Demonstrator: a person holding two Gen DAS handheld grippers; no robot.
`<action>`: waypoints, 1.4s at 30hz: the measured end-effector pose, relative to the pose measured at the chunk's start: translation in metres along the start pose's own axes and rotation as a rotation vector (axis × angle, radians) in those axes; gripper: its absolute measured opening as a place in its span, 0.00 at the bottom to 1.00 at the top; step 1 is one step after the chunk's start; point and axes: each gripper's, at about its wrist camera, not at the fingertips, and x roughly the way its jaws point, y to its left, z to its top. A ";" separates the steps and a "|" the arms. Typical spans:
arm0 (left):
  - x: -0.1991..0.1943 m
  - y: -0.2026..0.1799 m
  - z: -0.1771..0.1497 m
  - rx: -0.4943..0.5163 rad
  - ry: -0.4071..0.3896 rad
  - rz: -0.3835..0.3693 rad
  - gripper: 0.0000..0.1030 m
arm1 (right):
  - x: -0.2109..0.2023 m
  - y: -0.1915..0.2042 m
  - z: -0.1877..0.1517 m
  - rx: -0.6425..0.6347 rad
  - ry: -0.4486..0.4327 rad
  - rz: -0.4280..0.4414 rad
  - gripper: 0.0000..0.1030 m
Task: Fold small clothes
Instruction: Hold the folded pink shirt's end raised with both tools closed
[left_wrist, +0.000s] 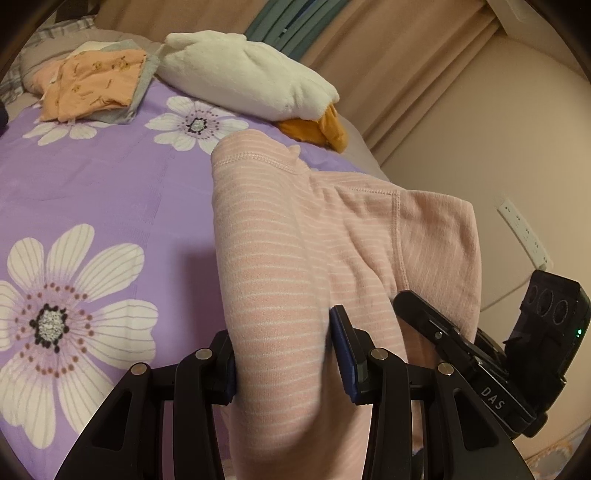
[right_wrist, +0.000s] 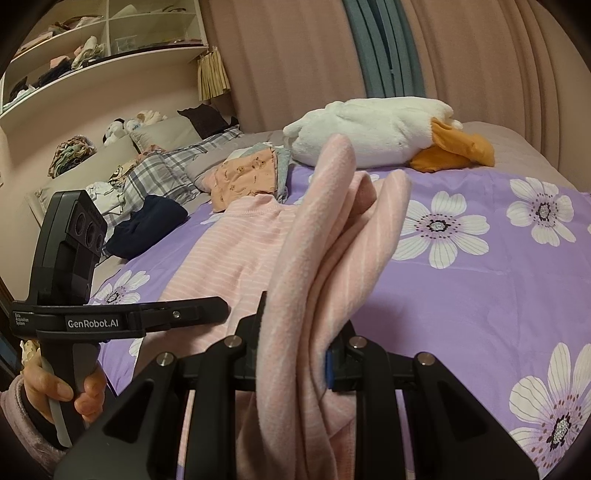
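A pink garment with thin white stripes (left_wrist: 280, 258) is lifted off the purple flowered bedspread (left_wrist: 103, 184). My left gripper (left_wrist: 286, 362) is shut on a thick fold of it, the cloth bulging between the blue pads. My right gripper (right_wrist: 291, 354) is shut on another bunched edge of the same pink garment (right_wrist: 325, 258), whose folds stand up in front of the lens. The rest of the garment trails down onto the bedspread (right_wrist: 480, 288) between the two grippers. The right gripper's body (left_wrist: 480, 354) shows at the right of the left wrist view, the left one (right_wrist: 122, 317) in the right wrist view.
A folded orange printed garment (left_wrist: 92, 85) lies on a grey one at the far side of the bed, beside a white plush duck (left_wrist: 243, 74). A dark blue cloth (right_wrist: 147, 225) and plaid bedding (right_wrist: 166, 173) lie left. A hand (right_wrist: 55, 391) grips the left handle. Curtains (right_wrist: 295, 55) hang behind the bed.
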 end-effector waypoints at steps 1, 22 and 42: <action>-0.001 0.001 0.000 -0.002 -0.003 0.002 0.40 | 0.001 0.002 0.001 -0.004 0.001 0.002 0.23; -0.014 0.020 0.008 -0.029 -0.022 0.016 0.40 | 0.038 0.013 0.020 -0.057 0.030 0.021 0.23; 0.009 0.037 0.030 -0.041 0.014 0.039 0.40 | 0.089 0.003 0.034 -0.042 0.061 0.013 0.23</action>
